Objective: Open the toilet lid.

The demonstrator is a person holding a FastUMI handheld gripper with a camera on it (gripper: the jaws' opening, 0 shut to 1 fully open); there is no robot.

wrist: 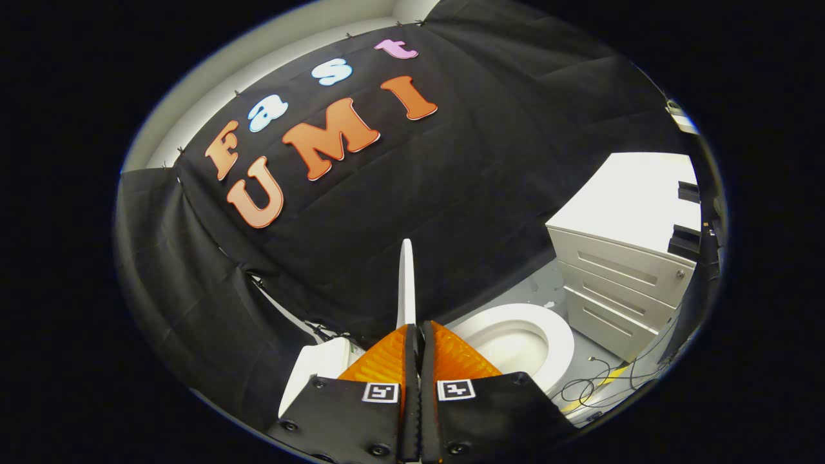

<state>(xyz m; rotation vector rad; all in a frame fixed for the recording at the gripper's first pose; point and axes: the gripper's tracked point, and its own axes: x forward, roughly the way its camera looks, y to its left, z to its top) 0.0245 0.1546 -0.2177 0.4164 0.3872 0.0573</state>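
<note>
The white toilet lid (406, 277) stands raised and shows edge-on as a thin strip rising from between my fingertips. My gripper (416, 330) is shut on the lid's lower edge, with both fingers pressed against it. To the right of the fingers the white seat ring and open bowl (523, 338) lie exposed. Left of the fingers sits the white tank (322, 370), partly hidden by the gripper body.
A white drawer cabinet (619, 283) stands just right of the toilet. Loose cables (599, 380) and a yellow strip lie on the grey floor in front of it. The black cloth wall (451, 193) hangs close behind the lid.
</note>
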